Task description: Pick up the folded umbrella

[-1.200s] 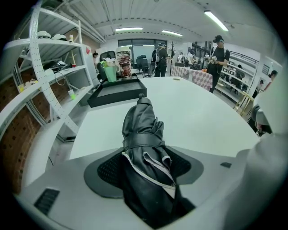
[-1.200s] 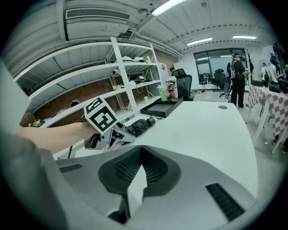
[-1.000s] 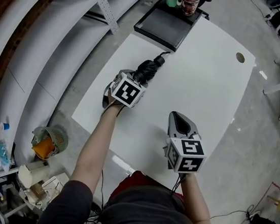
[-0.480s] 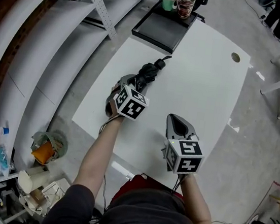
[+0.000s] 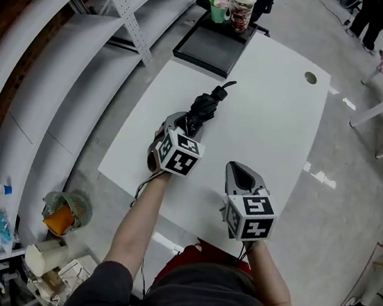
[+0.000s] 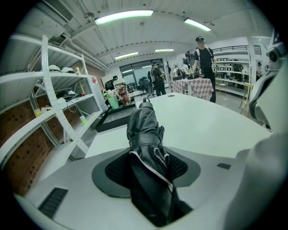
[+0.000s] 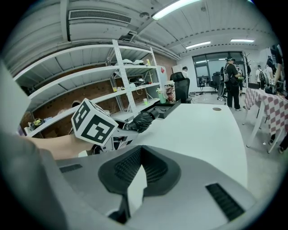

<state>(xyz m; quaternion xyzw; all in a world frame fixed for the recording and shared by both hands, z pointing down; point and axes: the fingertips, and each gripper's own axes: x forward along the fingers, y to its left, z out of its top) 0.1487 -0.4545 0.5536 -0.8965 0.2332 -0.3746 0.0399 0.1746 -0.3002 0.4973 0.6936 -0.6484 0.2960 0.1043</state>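
The folded black umbrella [image 5: 203,107] points away from me over the white table [image 5: 272,124], its strap end toward the tray. My left gripper [image 5: 186,122] has its jaws closing around the near end. In the left gripper view the umbrella [image 6: 144,134] lies between the pads [image 6: 118,170], pressed by them, and its far end sticks out above the tabletop. My right gripper [image 5: 242,168] hovers nearer me over the table, to the right, shut with nothing in it. From its view [image 7: 141,152] the umbrella [image 7: 143,120] and the left gripper's marker cube [image 7: 94,121] show at the left.
A black tray [image 5: 209,46] lies at the table's far end with a paper cup [image 5: 241,7] and a green cup [image 5: 218,11] behind it. A cable hole [image 5: 310,78] is far right. White shelves [image 5: 62,69] run along the left. People stand in the background.
The left gripper's jaws have closed onto the umbrella and the hand has come up and back toward me with it. The right gripper has shifted only slightly.
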